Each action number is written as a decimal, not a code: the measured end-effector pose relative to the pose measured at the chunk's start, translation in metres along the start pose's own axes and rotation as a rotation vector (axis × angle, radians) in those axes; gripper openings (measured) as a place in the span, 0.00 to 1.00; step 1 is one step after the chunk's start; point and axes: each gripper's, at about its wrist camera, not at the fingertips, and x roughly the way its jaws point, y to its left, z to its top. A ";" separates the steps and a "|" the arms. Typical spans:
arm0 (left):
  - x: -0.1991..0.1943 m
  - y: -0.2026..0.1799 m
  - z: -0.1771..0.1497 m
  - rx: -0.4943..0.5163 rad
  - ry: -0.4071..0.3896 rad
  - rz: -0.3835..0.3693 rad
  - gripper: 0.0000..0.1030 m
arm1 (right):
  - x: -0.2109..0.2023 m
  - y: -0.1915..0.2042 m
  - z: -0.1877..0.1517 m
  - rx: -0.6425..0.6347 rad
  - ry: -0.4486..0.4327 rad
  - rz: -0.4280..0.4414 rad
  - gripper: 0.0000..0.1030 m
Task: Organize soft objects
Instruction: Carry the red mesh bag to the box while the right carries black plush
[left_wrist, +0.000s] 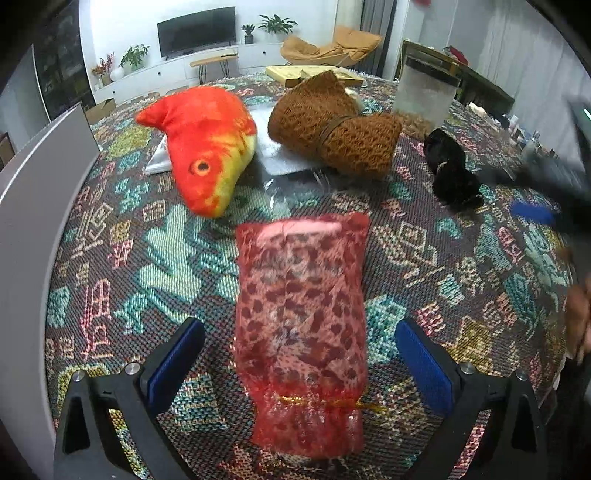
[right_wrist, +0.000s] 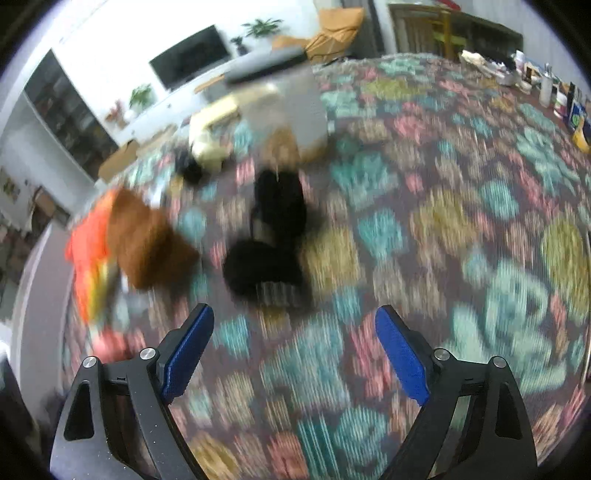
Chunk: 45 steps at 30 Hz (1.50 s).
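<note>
A red mesh pouch (left_wrist: 301, 325) with dark spots lies on the patterned tablecloth between the fingers of my left gripper (left_wrist: 299, 354), which is open around it without touching. Beyond it lie an orange plush fish (left_wrist: 207, 147), a brown knitted bundle (left_wrist: 332, 127) and a black fuzzy object (left_wrist: 452, 173). My right gripper (right_wrist: 293, 350) is open and empty above the cloth; its view is blurred. The black fuzzy object (right_wrist: 273, 240) lies just ahead of it, with the brown bundle (right_wrist: 147, 240) and the orange fish (right_wrist: 90, 243) to the left. The right gripper shows blurred at the right edge of the left wrist view (left_wrist: 535, 214).
A clear plastic container (left_wrist: 424, 92) stands at the back of the table, also seen blurred in the right wrist view (right_wrist: 291, 110). A silver sheet (left_wrist: 280, 155) lies under the fish and bundle. Small bottles and clutter (right_wrist: 546, 92) sit at the far right edge. A grey chair back (left_wrist: 33, 221) stands at the left.
</note>
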 end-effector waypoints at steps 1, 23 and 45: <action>0.001 -0.002 0.001 0.011 0.008 0.007 0.93 | 0.013 0.009 0.013 -0.013 0.041 0.006 0.87; -0.158 0.122 0.014 -0.268 -0.243 -0.055 0.30 | -0.084 0.156 0.027 -0.337 -0.041 0.178 0.29; -0.216 0.230 -0.087 -0.358 -0.263 0.521 0.93 | -0.116 0.351 -0.128 -0.661 0.026 0.493 0.79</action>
